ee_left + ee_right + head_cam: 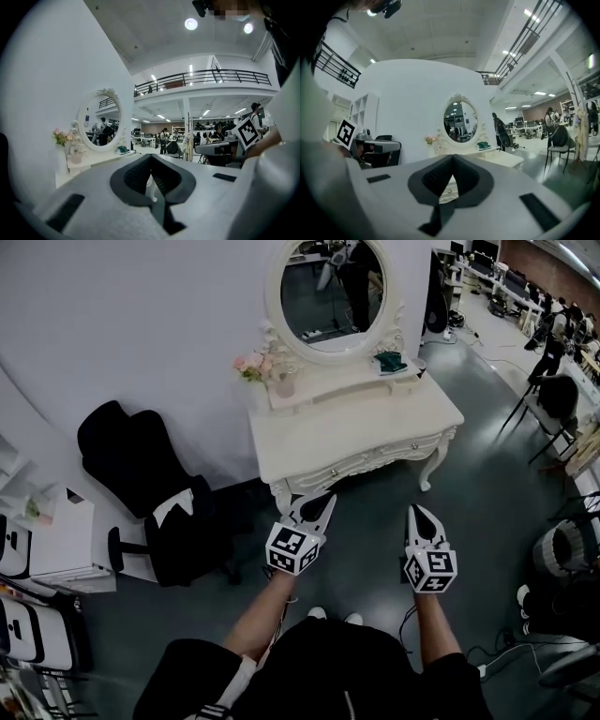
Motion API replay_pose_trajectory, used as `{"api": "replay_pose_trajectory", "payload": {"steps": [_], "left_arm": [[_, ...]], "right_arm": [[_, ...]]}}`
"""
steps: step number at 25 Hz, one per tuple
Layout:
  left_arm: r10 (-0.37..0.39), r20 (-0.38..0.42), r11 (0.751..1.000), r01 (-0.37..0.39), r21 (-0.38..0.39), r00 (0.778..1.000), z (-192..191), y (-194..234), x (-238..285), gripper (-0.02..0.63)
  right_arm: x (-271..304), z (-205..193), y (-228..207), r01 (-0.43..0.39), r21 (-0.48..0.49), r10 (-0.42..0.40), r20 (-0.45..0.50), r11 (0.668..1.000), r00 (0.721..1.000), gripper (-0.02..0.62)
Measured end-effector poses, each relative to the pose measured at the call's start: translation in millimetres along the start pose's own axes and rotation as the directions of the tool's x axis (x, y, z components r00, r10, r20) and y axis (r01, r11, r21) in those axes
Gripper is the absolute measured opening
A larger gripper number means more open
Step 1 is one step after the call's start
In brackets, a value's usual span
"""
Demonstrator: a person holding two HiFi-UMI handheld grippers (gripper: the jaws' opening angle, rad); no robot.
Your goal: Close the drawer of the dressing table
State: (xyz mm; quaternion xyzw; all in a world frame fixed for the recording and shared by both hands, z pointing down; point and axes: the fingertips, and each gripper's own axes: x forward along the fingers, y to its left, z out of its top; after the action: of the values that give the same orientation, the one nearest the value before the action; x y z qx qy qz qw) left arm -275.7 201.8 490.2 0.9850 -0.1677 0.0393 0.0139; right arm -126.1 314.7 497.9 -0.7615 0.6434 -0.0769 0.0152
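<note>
Dressing table [356,423] stretches sideways, its drawer [375,457] facing the person; left gripper [322,501] and right gripper [417,510] closed, holding nothing

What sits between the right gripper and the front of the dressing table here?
Nothing. In the head view only bare grey floor separates the right gripper from the dressing table.
</note>
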Motion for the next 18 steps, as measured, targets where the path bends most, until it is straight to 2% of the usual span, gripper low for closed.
{"api": "replay_pose_trajectory", "payload": {"steps": [3, 7, 10, 18], "left_arm": [[0.016, -0.002, 1.0, -0.016, 0.0, 1.0, -1.0, -3.9, 6.1, 0.004], [0.044, -0.015, 0.999, -0.044, -0.006, 0.999, -8.8, -9.1, 12.5, 0.005], [0.05, -0.03, 0.999, -0.05, -0.008, 0.998, -12.9, -11.3, 21.7, 0.005], [0.039, -0.039, 0.999, -0.04, -0.016, 0.998, -17.9, 4.5, 82.4, 0.005]], "right_arm": [[-1.3, -3.6, -11.4, 0.0, 0.019, 0.0, -0.005, 1.0, 1.0, 0.002], [-2.8, -9.8, -31.0, 0.038, -0.011, -0.038, -0.023, 0.999, 0.999, -0.002], [-1.7, -13.7, -45.0, 0.037, -0.006, -0.037, -0.042, 0.999, 0.998, -0.006], [39.9, -17.1, -87.9, 0.044, 0.019, -0.043, -0.056, 0.999, 0.998, -0.006]]}}
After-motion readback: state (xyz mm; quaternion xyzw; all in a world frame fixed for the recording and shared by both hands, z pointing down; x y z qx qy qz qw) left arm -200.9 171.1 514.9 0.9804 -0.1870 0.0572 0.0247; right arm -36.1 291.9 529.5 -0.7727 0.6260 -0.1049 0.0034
